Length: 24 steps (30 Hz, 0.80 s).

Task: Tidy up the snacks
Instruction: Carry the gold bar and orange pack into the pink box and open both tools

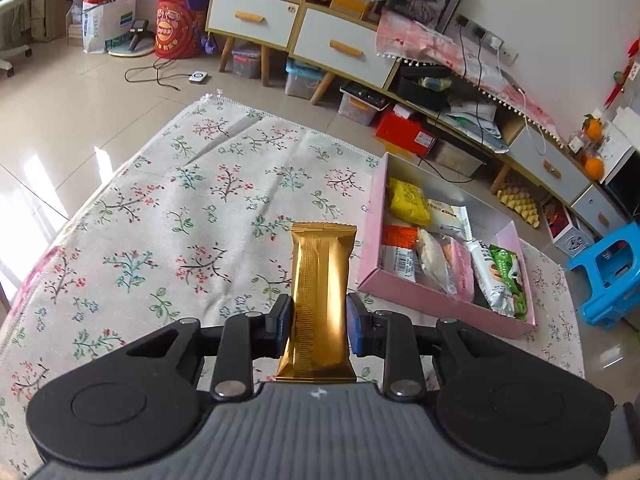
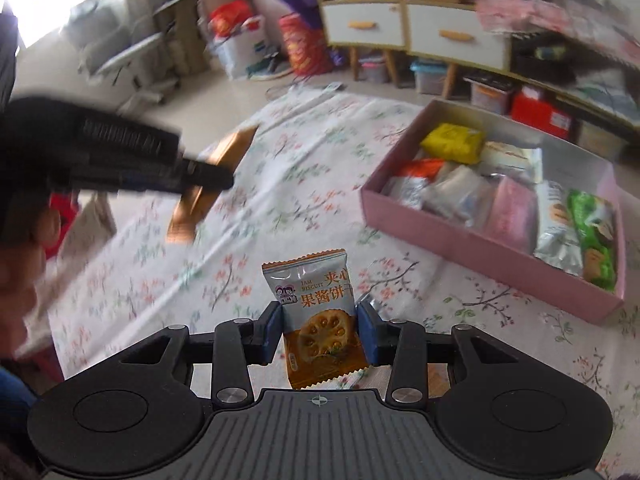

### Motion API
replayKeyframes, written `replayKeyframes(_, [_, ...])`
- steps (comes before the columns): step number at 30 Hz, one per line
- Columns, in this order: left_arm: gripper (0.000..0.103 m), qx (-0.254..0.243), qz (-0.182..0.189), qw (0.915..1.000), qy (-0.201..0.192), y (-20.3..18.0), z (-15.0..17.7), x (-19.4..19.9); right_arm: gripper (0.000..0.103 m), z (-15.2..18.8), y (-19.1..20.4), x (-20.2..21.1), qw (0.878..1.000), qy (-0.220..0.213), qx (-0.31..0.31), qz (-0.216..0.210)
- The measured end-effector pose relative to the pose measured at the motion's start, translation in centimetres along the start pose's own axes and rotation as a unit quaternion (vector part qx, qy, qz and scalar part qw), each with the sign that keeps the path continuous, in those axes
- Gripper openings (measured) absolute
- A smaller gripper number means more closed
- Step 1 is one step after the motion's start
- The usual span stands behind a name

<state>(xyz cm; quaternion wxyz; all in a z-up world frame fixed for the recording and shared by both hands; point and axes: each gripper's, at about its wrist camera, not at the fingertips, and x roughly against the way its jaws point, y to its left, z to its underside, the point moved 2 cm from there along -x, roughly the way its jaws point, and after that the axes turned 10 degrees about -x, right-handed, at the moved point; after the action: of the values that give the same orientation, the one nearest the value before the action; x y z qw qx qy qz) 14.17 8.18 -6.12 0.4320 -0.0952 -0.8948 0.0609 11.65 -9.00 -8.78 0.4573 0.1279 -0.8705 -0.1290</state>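
My left gripper [image 1: 318, 324] is shut on a long gold foil snack packet [image 1: 320, 280], held above the floral cloth to the left of the pink box [image 1: 432, 304]. My right gripper [image 2: 320, 330] is shut on an orange jam biscuit packet [image 2: 320, 320], held above the cloth in front of the pink box [image 2: 460, 240]. The box holds several snack packets, among them a yellow one [image 2: 452, 142] and a green one [image 2: 592, 236]. In the right wrist view the left gripper [image 2: 208, 174] appears blurred at the left, with the gold packet [image 2: 212, 176] in it.
The floral cloth [image 1: 180, 220] covers the table. Beyond it stand a cabinet with white drawers [image 1: 304, 24], storage bins, a red box [image 1: 404, 132] and cables on the floor. A blue stool [image 1: 612, 272] stands at the right.
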Motion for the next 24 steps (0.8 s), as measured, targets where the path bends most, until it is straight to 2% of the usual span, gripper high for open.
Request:
replayKeyframes(3, [0.026, -0.003, 0.008, 0.9999, -0.007, -1.0, -0.6, -0.4, 0.039, -1.1, -2.6, 0.4, 0.997, -0.017, -0.063, 0.028])
replayKeyframes(7, [0.026, -0.032, 0.0, 0.9994, -0.016, -3.4, -1.3, -1.9, 0.039, -2.3, -6.5, 1.4, 0.986, -0.049, -0.149, 0.061])
replayKeyframes(12, [0.026, -0.043, 0.035, 0.9984, -0.008, -5.5, -2.6, -4.5, 0.039, -3.5, -9.7, 2.3, 0.966, -0.087, -0.232, 0.074])
replayKeyframes(16, [0.026, -0.034, 0.05, 0.9982, 0.001, -7.0, -3.7, -7.0, 0.039, -4.3, -11.1, 1.8, 0.954, -0.107, -0.27, 0.071])
replayKeyframes(24, [0.026, -0.053, 0.06, 0.9966, 0.015, -8.8, -5.0, -10.8, 0.039, -6.2, -13.7, 0.2, 0.924, -0.13, -0.36, 0.016])
